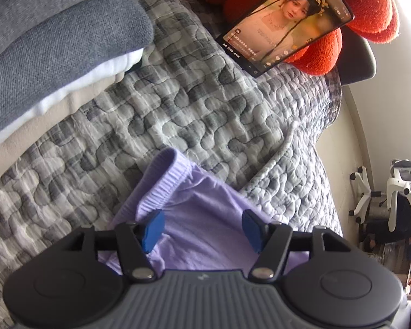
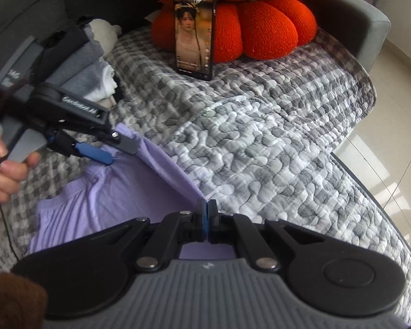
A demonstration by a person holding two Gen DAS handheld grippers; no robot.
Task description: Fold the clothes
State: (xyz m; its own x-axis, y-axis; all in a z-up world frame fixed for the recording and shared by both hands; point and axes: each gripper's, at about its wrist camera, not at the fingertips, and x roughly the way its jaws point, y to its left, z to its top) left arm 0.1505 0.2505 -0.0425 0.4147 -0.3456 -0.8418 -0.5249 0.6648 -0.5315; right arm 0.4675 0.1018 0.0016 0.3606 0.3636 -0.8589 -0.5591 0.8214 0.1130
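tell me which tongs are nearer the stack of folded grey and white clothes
Left. The left tongs hang open right beside the folded stack; the right tongs grip the lilac cotton garment farther away.

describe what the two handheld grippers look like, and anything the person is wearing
Both the left gripper and the right gripper have a ribbed grey body, black linkage arms with silver pivot pins, round black side housings and blue finger pads. White lettering runs along the left one's black arm. A fuzzy brown sleeve shows at the lower left.

Lilac ribbed-hem garment point(image 2: 109, 205) lies rumpled on quilt, one edge lifted.
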